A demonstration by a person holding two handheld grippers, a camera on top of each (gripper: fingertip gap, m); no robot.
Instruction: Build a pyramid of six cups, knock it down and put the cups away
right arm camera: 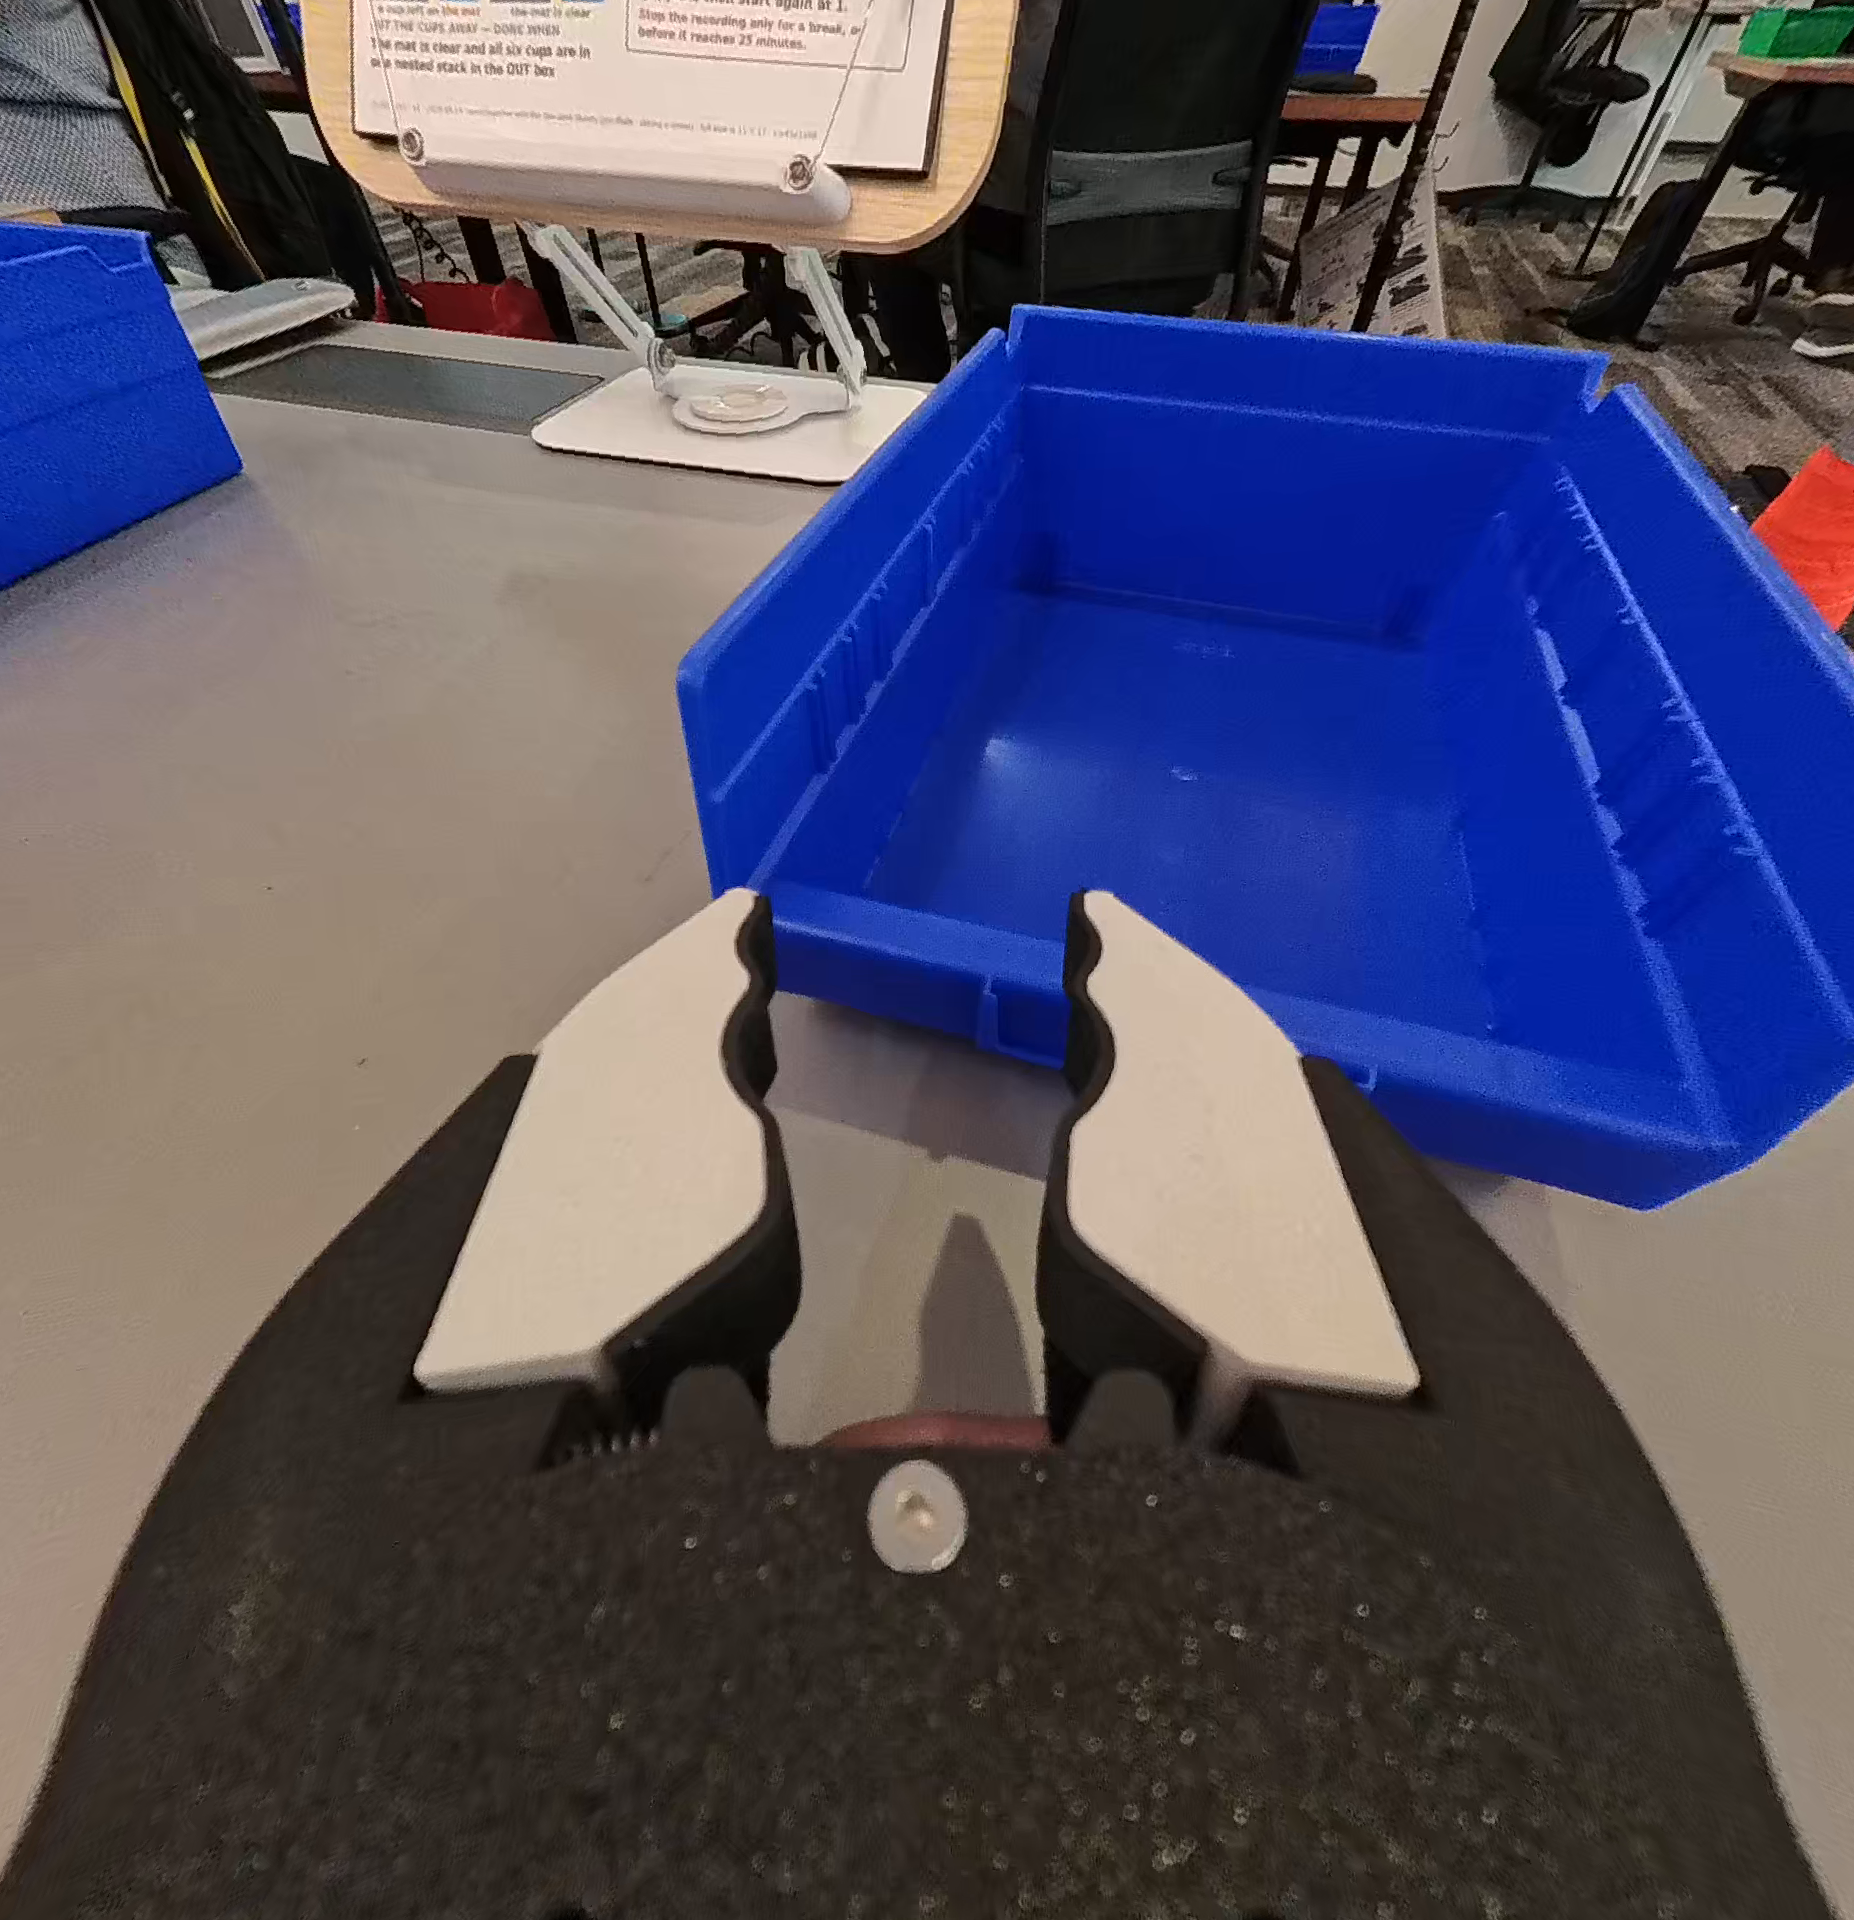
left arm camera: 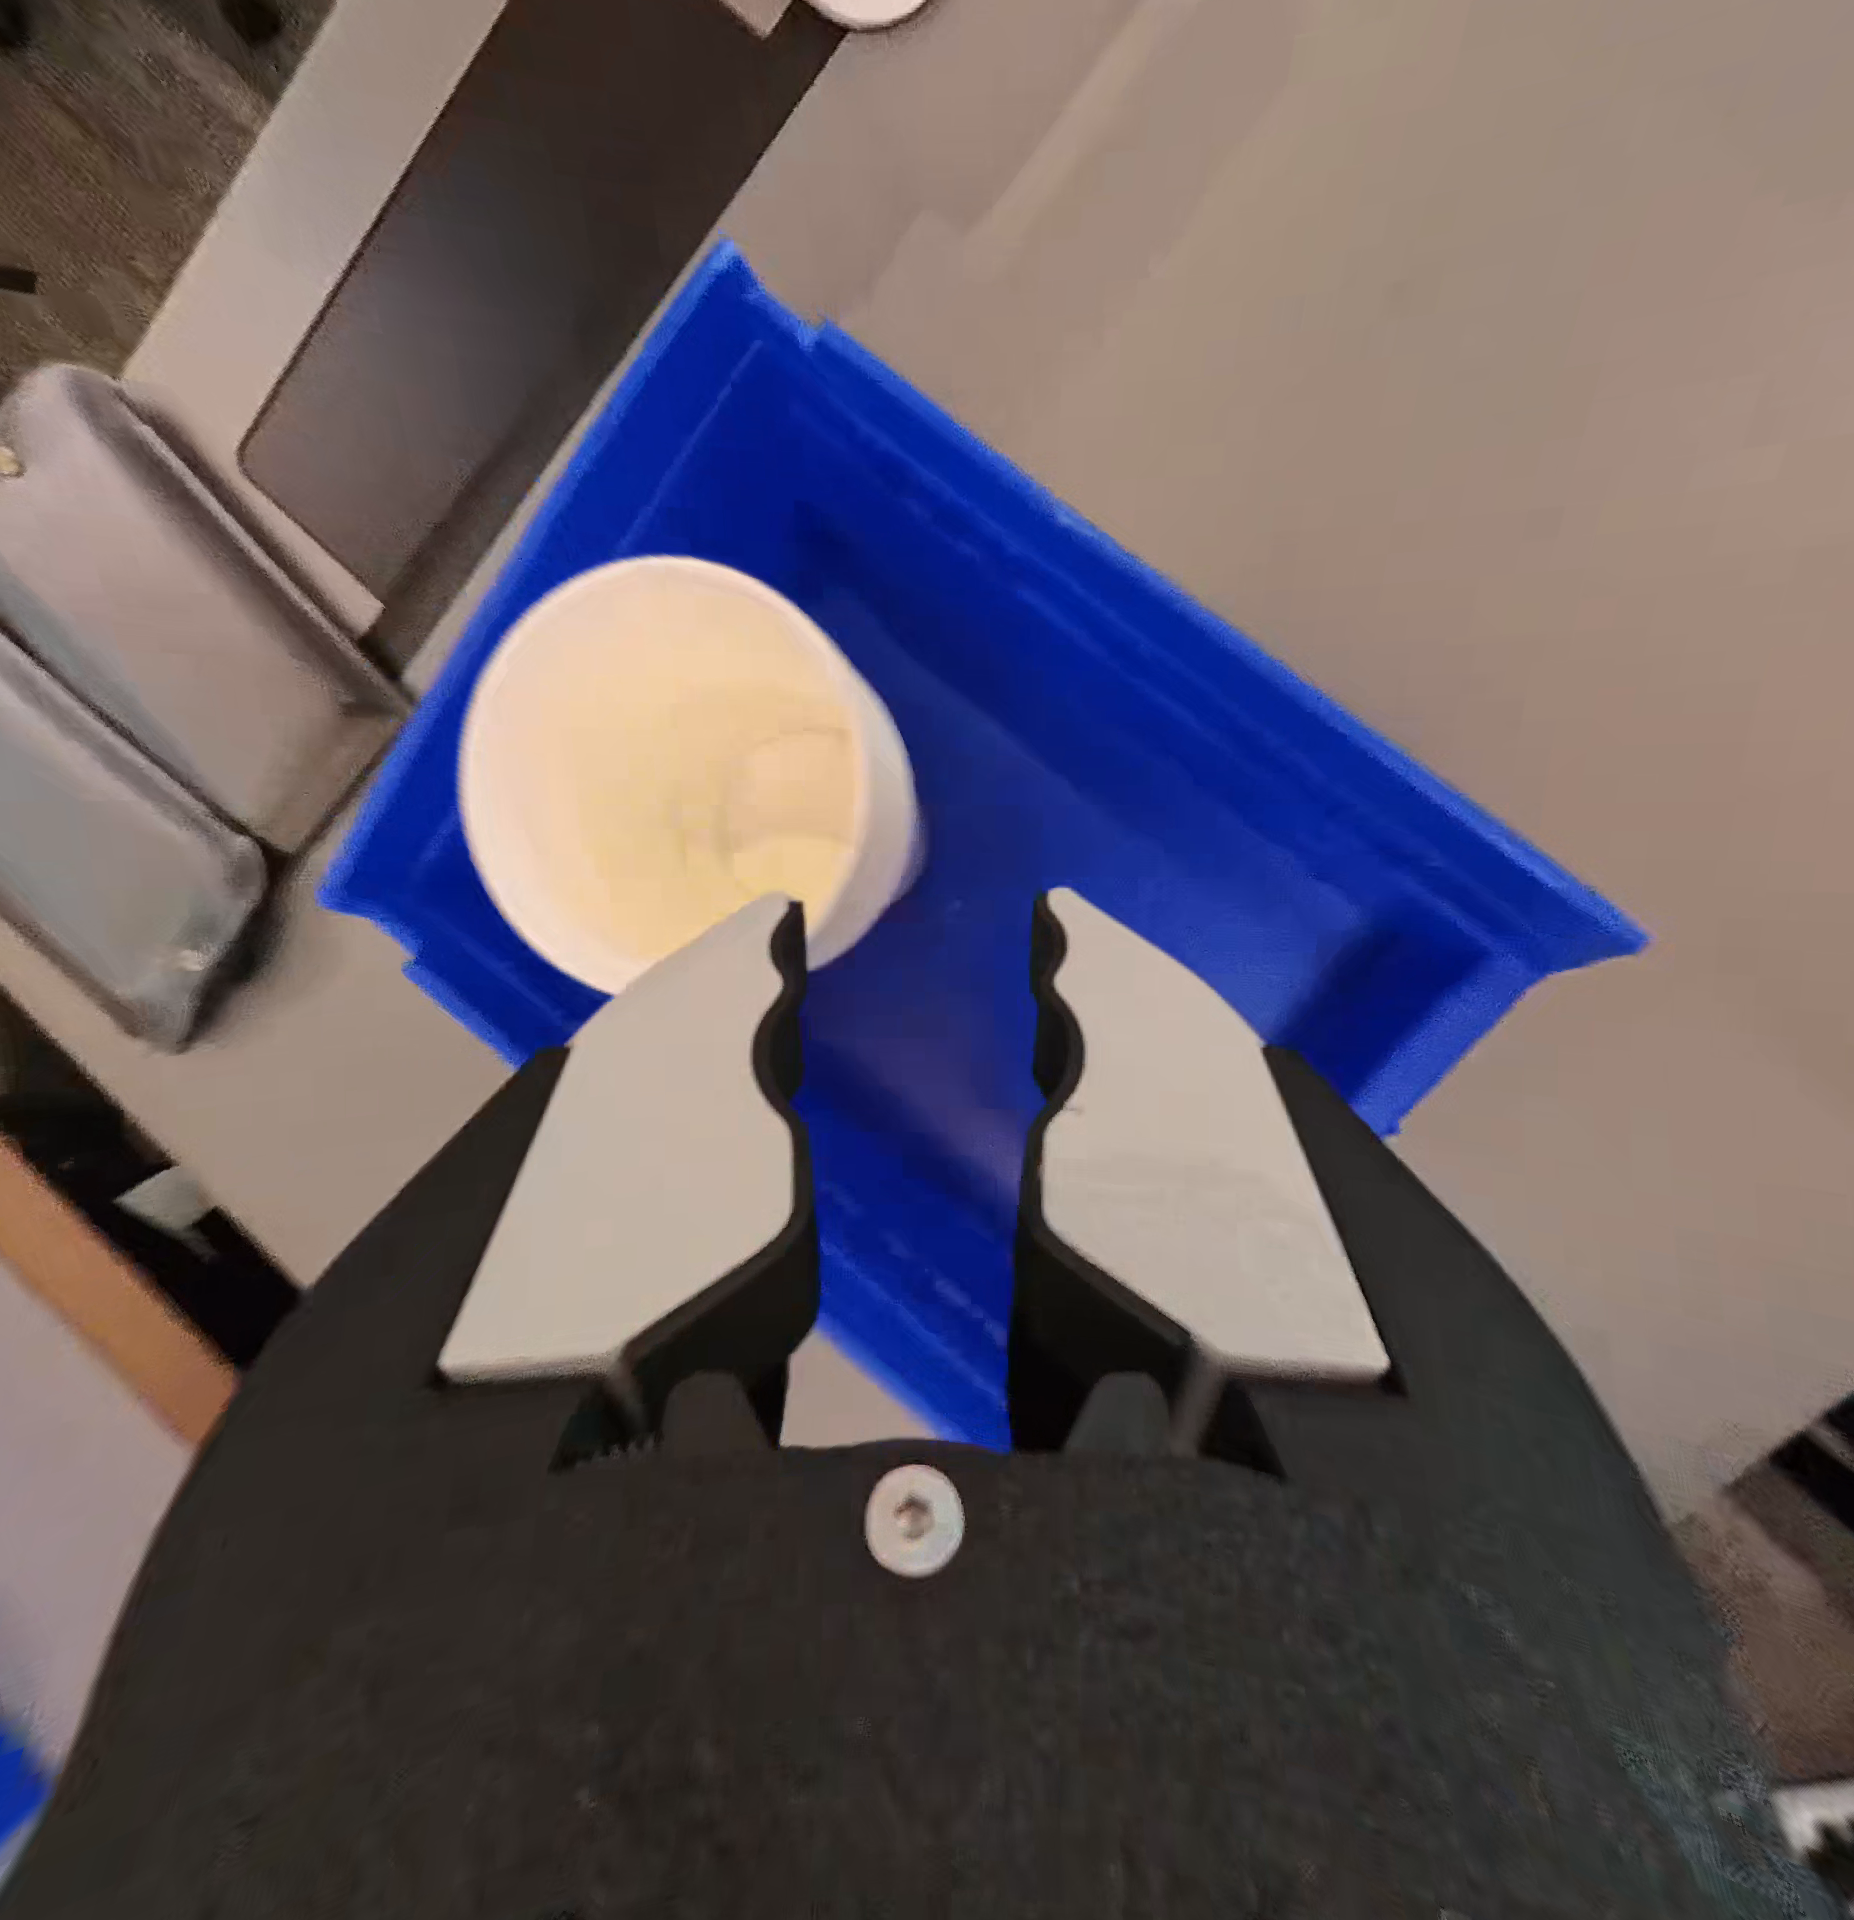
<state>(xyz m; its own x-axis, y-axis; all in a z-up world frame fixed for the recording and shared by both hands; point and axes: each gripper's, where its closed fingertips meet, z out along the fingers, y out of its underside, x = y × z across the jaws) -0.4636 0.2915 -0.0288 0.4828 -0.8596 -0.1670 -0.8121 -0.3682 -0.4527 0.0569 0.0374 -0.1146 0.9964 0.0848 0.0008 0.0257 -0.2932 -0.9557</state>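
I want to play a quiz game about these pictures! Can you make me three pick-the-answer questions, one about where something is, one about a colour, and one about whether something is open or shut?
1. Where is the white cup in the left wrist view?
A. Over the blue bin
B. On a chair
C. Between the right gripper's fingers

2. What colour is the bin in front of the right gripper?
A. Green
B. Blue
C. Red

3. How do the left gripper's fingers stand?
A. Shut on the cup
B. Shut on nothing
C. Open, holding nothing

Answers:
1. A, the cup shows against the blue bin, open mouth toward the camera.
2. B, its walls and floor are blue all over.
3. C, there is a clear gap between the fingers, and the cup sits beside the left fingertip, not between the two.
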